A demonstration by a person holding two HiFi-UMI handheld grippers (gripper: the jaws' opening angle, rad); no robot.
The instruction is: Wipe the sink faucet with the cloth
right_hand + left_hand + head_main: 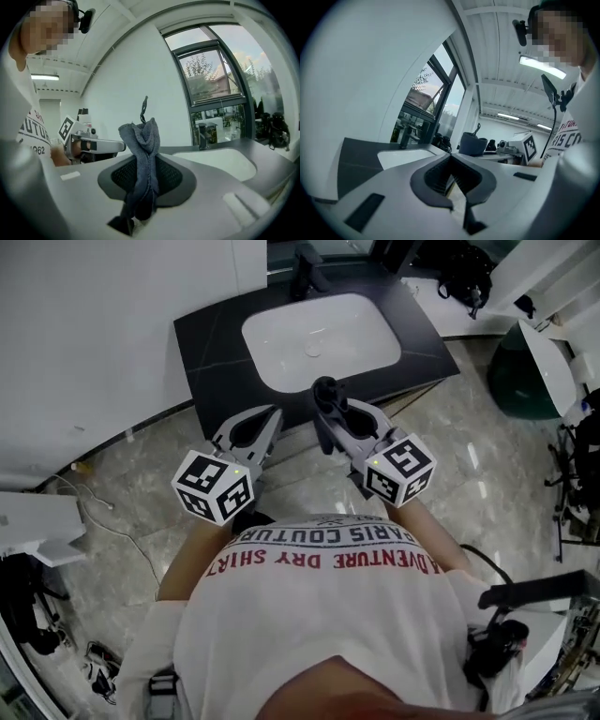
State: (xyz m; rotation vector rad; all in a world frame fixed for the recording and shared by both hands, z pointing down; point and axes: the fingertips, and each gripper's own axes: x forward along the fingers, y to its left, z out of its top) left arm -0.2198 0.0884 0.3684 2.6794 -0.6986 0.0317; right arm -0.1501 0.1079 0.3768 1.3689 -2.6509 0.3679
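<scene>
"A bathroom, is it?"

"More a lab mock-up. White basin (319, 338) in a dark counter (211, 343) on the far side, but strip lights (541, 67), tall windows (215, 79), and loose cables (103, 512) on the marble floor (141, 474) at left."

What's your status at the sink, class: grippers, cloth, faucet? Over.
Left gripper jaws shut, empty. Right gripper shut on the cloth, short of the sink. Faucet untouched at the far edge; path looks clear.
</scene>
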